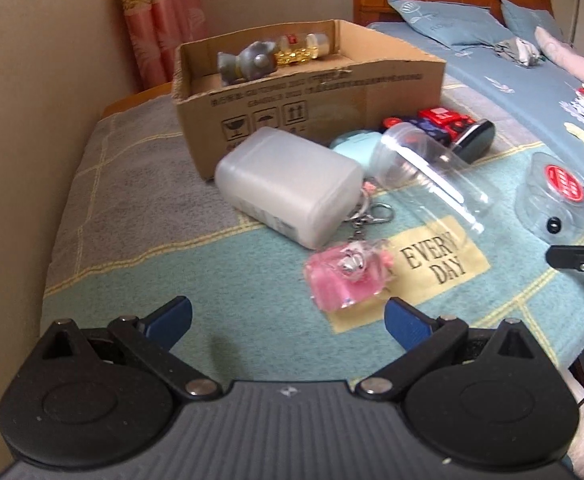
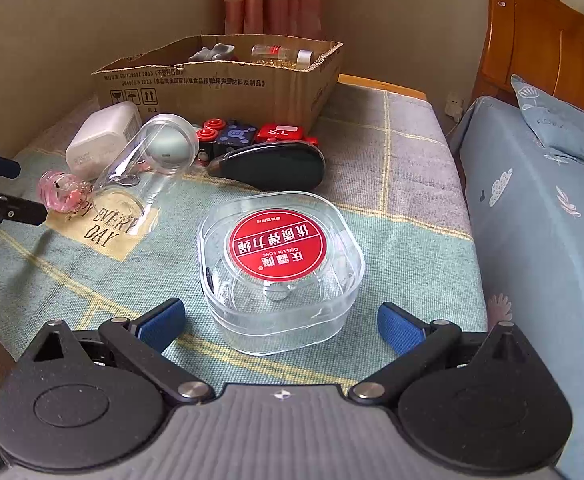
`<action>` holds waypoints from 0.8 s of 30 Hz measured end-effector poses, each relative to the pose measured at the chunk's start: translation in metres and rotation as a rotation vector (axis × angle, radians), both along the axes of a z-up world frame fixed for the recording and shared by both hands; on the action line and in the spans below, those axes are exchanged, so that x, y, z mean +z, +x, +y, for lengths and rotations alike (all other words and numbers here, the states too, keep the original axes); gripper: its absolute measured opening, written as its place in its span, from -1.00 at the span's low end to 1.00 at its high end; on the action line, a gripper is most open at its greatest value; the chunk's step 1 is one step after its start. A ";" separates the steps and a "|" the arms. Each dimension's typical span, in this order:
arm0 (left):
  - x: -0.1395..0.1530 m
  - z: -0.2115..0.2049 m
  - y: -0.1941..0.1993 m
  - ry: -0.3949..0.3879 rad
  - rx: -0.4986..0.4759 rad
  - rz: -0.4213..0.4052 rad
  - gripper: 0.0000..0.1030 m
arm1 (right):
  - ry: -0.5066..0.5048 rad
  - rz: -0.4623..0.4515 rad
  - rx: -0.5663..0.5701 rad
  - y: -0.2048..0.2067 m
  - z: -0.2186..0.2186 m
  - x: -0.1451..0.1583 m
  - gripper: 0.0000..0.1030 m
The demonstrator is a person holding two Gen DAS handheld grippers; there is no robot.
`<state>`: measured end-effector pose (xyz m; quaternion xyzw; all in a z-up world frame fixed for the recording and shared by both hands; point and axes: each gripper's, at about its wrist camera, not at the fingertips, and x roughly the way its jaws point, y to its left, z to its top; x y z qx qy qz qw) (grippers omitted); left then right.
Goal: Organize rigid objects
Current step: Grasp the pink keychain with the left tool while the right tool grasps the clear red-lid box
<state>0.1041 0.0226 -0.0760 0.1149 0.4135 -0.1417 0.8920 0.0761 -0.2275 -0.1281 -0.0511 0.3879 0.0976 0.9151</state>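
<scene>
Underneath, a teal checked blanket (image 2: pixel 392 184), cardboard box (image 2: pixel 220 84) by beige wall; both grippers wide apart, empty.

The yellow patch (image 1: pixel 424 268) on the blanket (image 1: pixel 140 208), lower middle of the left wrist view, reads "EVERY DAY". In the right wrist view, the clear plastic case (image 2: pixel 280 276) at centre carries a red round label (image 2: pixel 278 246) with white Chinese characters and "QING LIN LONG" (seen upside down). The cardboard box (image 2: pixel 220 88) at upper left shows a line of Chinese print with "2013", plus three handling symbols. A red toy block (image 2: pixel 280 133) just below the box bears a tag reading "S.L".
</scene>
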 end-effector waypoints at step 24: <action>-0.010 -0.011 0.017 -0.020 0.082 -0.005 0.58 | 0.004 -0.035 0.036 -0.003 -0.001 -0.002 1.00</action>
